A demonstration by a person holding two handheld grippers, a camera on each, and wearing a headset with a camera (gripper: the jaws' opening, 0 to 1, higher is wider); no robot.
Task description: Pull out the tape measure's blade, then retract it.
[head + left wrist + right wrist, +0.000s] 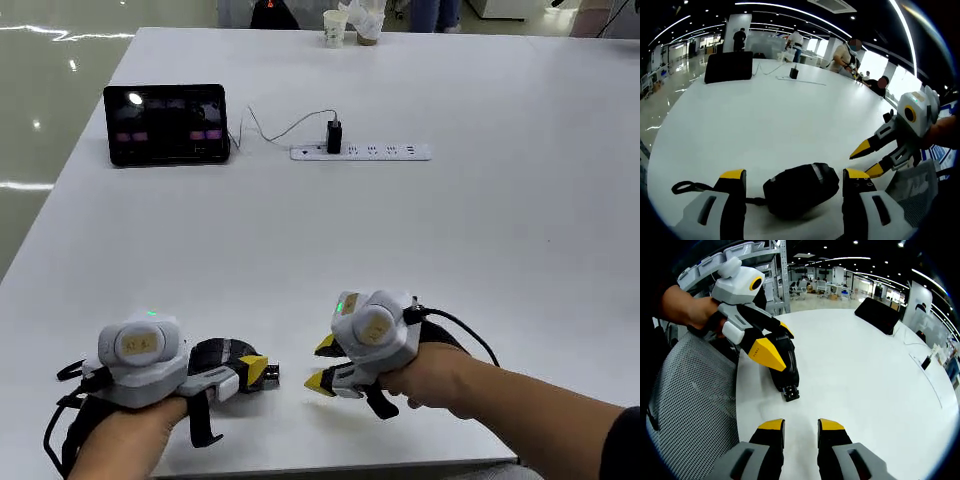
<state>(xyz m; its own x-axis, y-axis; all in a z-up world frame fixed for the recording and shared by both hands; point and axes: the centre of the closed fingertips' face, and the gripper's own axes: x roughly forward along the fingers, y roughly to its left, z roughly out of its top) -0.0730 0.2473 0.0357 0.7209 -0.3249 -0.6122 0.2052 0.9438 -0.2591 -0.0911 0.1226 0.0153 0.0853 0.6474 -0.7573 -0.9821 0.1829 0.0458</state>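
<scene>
Left gripper [795, 175] has its jaws spread either side of the black tape measure [800, 191], which lies on the white table [420, 240] near the front edge, with a gap beside one jaw. Right gripper [801, 426], jaws slightly parted and empty, points at it from close by. Farther back sit a dark tablet [166, 123] and a power strip [360, 152].

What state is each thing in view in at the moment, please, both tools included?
left tool: open, jaws either side of the tape measure, not clamped.
tape measure: blade retracted, lying flat.
right tool: open, holding nothing.
tablet: screen lit, propped upright.
power strip: one charger plugged in.
paper cup: upright.
</scene>
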